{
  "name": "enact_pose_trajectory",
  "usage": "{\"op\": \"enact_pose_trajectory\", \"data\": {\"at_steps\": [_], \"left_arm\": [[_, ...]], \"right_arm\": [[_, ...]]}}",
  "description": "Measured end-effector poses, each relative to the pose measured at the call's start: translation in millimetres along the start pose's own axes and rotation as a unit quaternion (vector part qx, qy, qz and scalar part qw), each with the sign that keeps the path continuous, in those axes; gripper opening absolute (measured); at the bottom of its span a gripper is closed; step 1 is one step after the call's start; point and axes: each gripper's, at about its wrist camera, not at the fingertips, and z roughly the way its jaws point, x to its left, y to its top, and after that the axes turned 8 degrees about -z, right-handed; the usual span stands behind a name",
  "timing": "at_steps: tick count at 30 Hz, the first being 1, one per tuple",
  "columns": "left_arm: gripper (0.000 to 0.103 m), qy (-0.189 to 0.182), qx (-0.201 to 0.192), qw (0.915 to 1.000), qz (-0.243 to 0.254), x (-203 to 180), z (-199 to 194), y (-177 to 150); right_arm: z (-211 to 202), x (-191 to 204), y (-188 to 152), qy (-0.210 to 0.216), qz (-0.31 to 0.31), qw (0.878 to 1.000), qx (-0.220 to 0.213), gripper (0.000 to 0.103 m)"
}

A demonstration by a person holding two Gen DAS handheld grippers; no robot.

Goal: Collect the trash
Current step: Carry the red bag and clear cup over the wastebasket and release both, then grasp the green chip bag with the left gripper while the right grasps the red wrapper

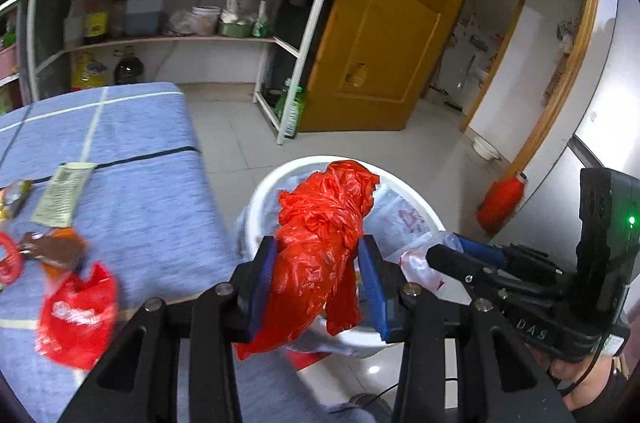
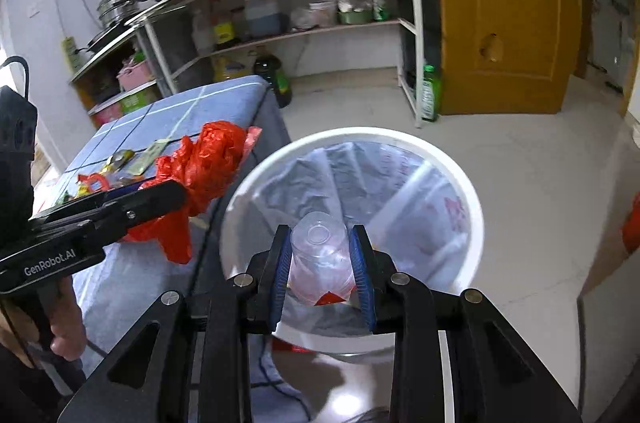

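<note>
My left gripper [image 1: 318, 255] is shut on a crumpled red plastic bag [image 1: 324, 223] and holds it over the near rim of a white trash bin [image 1: 276, 183] lined with a clear bag. My right gripper [image 2: 320, 247] is shut on a clear plastic cup [image 2: 318, 251] with a bit of red inside, held above the bin's opening [image 2: 472, 191]. In the right wrist view the left gripper and its red bag [image 2: 208, 159] sit to the left of the bin. More trash lies on the blue-clothed table: a red bag [image 1: 76, 315], a brown wrapper [image 1: 56, 247], a pale sachet [image 1: 64, 191].
The blue table [image 1: 140, 183] stands left of the bin. A white shelf rack [image 1: 280, 43] with bottles, pans and a kettle is behind. A yellow wooden door [image 1: 380, 43] is open at the right. A red object [image 1: 500, 199] lies on the tiled floor.
</note>
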Motion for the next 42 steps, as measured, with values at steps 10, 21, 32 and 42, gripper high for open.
{"op": "enact_pose_trajectory", "data": {"at_steps": [10,21,32,42], "left_arm": [[0.045,-0.004,0.033,0.9995,0.002,-15.1,34.7,-2.2],[0.045,-0.005,0.011,0.9999,-0.009,-7.0,11.3,1.2],[0.045,0.035,-0.052,0.9979,-0.014,30.4,-62.3,5.3],[0.045,0.095,-0.094,0.9905,-0.034,86.2,-114.5,-0.5]], "right_arm": [[8.2,-21.7,-7.9,-0.018,0.023,0.999,0.015,0.031],[1.6,-13.7,-3.8,-0.015,0.018,1.000,0.002,0.032],[-12.8,41.7,15.5,0.067,-0.020,0.997,-0.030,0.033],[2.7,108.0,29.1,0.129,-0.067,0.989,-0.024,0.033]]}}
